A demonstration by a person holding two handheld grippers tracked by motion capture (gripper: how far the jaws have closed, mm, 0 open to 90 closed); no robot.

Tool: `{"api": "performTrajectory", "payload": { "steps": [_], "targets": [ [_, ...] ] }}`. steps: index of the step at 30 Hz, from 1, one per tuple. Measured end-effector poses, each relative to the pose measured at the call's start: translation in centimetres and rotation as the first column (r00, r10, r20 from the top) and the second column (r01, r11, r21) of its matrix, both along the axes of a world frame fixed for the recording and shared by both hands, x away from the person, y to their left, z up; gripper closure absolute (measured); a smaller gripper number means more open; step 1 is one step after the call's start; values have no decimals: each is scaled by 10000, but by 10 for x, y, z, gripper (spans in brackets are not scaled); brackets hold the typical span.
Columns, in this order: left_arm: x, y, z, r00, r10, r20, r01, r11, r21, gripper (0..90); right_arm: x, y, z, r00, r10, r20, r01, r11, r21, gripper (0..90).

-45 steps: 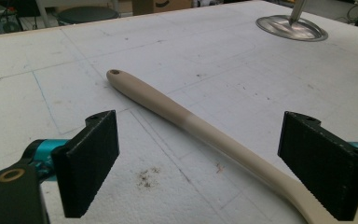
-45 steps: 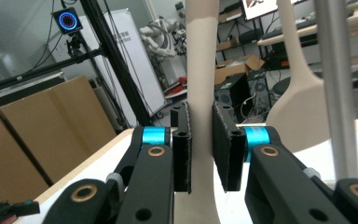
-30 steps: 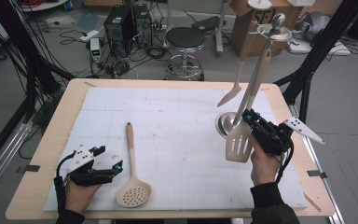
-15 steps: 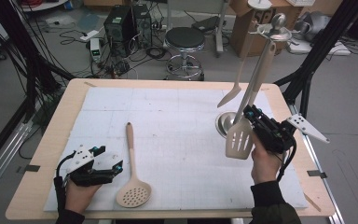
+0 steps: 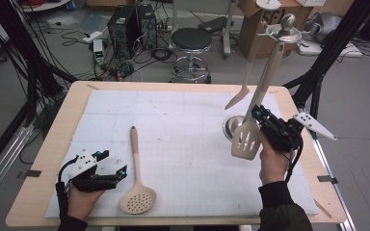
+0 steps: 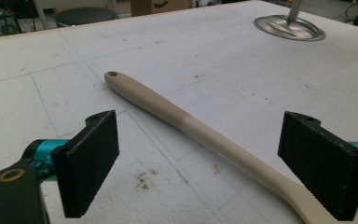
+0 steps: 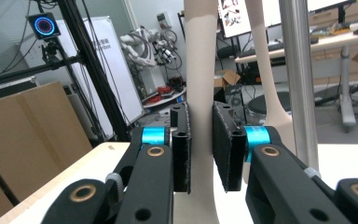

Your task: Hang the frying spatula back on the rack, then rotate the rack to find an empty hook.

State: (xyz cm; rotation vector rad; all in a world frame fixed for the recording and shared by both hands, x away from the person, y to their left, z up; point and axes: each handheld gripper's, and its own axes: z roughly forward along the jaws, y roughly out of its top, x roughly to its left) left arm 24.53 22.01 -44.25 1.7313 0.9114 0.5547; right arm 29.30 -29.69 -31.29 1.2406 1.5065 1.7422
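Note:
A beige slotted spatula (image 5: 245,140) hangs in the air at the right, its long handle slanting up to the top of a metal utensil stand (image 5: 284,29). My right gripper (image 5: 257,113) is shut on that handle just above the blade. In the right gripper view the jaws of the right gripper (image 7: 200,149) pinch the beige handle (image 7: 200,70). A beige skimmer spoon (image 5: 135,166) lies flat on the white mat. My left gripper (image 5: 119,172) rests open just left of it. In the left gripper view the skimmer handle (image 6: 168,109) passes between the jaws of the open left gripper (image 6: 200,140).
The stand's round metal base (image 5: 230,127) sits on the mat at the right, with its pole (image 7: 299,70) rising beside the held handle. A second beige utensil (image 5: 244,89) hangs from the stand. The white mat (image 5: 183,120) covers most of the wooden table (image 5: 48,144).
My right gripper has lifted the slotted spatula slightly. The left gripper and the skimmer spoon have stayed put.

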Motion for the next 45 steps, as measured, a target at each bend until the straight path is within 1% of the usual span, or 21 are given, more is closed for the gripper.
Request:
{"api": "performTrajectory", "payload": {
  "steps": [1,3,6,7,8,9,11,12,16,22,25,28,30,33,37,38,39,40,42,44,45],
  "targets": [
    [0,0,0,10000,-10,4,10,10000,13,130,1,0,-1,9999,-53,-89,53,10000,-25,777],
    [0,0,0,10000,-16,-3,16,10000,-6,130,4,-1,-1,9998,-149,-106,149,9999,-45,771],
    [0,0,0,10000,7,-4,-7,10000,-49,130,6,-3,-2,9996,-218,-159,219,9997,63,752],
    [0,0,0,10000,-8,-3,8,10000,-23,130,7,-3,-2,9995,-269,-155,270,9996,80,708],
    [0,0,0,10000,-12,-3,12,10000,-7,130,8,-4,-3,9995,-284,-139,287,9993,224,628],
    [0,0,0,10000,-6,1,6,10000,-2,130,8,-4,-3,9991,-400,-152,406,9985,360,575],
    [0,0,0,10000,-8,-1,8,10000,-11,130,7,-7,-3,9982,-603,-71,606,9965,579,565],
    [0,0,0,10000,0,4,0,10000,5,130,6,-9,-3,9975,-691,114,682,9954,670,549],
    [0,-1,0,10000,-16,-26,16,10000,22,130,3,-12,-1,9949,-848,549,787,9913,1054,443],
    [0,-1,0,10000,-26,-18,27,10000,41,130,0,-18,2,9852,-1118,1302,922,9848,1474,437],
    [0,-1,0,10000,-35,-18,35,10000,62,130,-1,-21,5,9802,-1205,1572,932,9809,1709,409],
    [2,-2,-1,10000,7,-25,-6,10000,19,130,-1,-23,10,9760,-1236,1794,871,9762,1987,408],
    [2,-3,-1,10000,-78,-4,78,9999,76,130,-1,-24,14,9738,-1289,1876,884,9736,2105,416],
    [2,-5,-1,10000,-41,-24,41,9998,183,135,1,-26,19,9697,-1411,1995,975,9720,2137,419],
    [3,-4,-1,10000,-23,-38,23,9998,183,136,2,-27,26,9680,-1501,2010,1044,9696,2213,431],
    [3,-4,-1,10000,-10,-16,11,9999,168,136,3,-28,27,9666,-1562,2032,1099,9688,2221,430],
    [2,-4,-1,10000,0,6,0,9998,195,136,5,-29,29,9637,-1546,2175,1081,9714,2112,426],
    [2,-4,-1,10000,-22,26,21,9998,180,136,6,-31,32,9612,-1593,2252,1103,9703,2154,426],
    [2,-4,-1,10000,7,19,-7,9998,177,136,8,-34,36,9560,-1743,2362,1176,9647,2357,442],
    [3,-4,-1,10000,-5,4,5,9998,195,136,12,-40,42,9509,-2018,2348,1370,9544,2652,508],
    [2,-4,-1,10000,-27,17,26,9998,211,136,15,-43,44,9504,-2069,2323,1392,9507,2772,551]
  ]
}}
